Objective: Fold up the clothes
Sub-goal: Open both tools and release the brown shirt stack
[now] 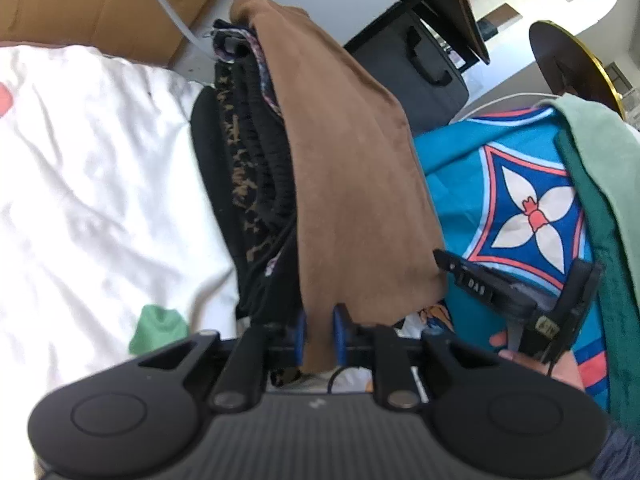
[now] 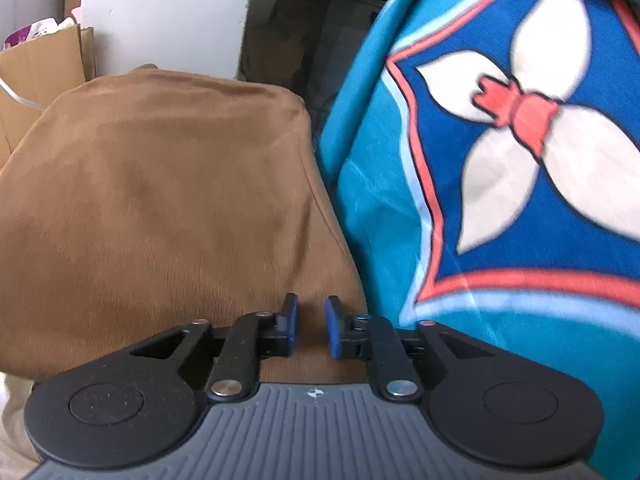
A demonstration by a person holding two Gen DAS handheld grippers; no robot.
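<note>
- One brown garment is lying folded on top of a stack of clothes, its near edge hanging down toward the left wrist camera.
- The left tool is clenching that near edge: brown cloth is running between its two blue pads, which are standing close together on it.
- The right tool is sitting released over the same brown garment; its two blue pads are standing apart with a clear gap, and the cloth is lying under them rather than between them.
- In the left wrist view the right tool is showing as a black finger marked with letters, lying just beside the garment's right corner, with part of a hand holding it.
- Under the brown piece, at least two more folded items are showing at the stack's left side: one black garment with a tan pattern and one dark patterned cloth peeking out at the far end.
- One white sheet with a green patch and a red patch is spreading to the left of the stack.
- One turquoise cloth with a blue diamond and a white four-petal flower is lying right of the stack, touching it.
- One green cloth is draping over the turquoise one's far right side.
- One cardboard box is standing beyond the sheet; one dark case with a handle is standing beyond the stack.
</note>
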